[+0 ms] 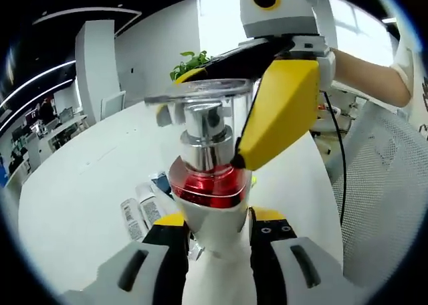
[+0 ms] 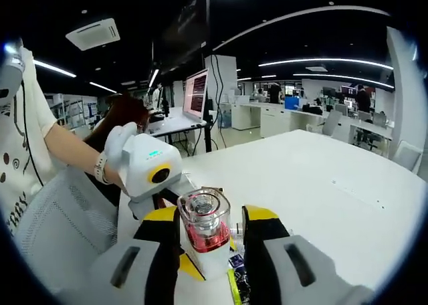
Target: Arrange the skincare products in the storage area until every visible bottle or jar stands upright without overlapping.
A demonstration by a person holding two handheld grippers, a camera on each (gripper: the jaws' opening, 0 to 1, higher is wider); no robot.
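Clearly, the clear glass perfume bottle with red liquid and a silver pump collar (image 1: 207,164) is the thing we are handling: it is lifted above the white desk (image 1: 80,191), its white lower body pinched between the jaws of our left claw (image 1: 217,235). In the right gripper view the same bottle (image 2: 204,228) sits between the yellow-tipped jaws of our right claw (image 2: 210,241), which appear narrowed around its clear cap; we cannot tell how firmly they grip.

In the left gripper view the right claw (image 1: 267,118) reaches over the cap from above, one yellow jaw lying against the silver collar.

To do this well, we judge one claw should carry the weight while the other only steadies, so the bottle does not twist. We keep it vertical, pick a bare patch of desk apart from the small white tubes lying flat (image 1: 140,211) beneath, lower it onto its base, then release gently.
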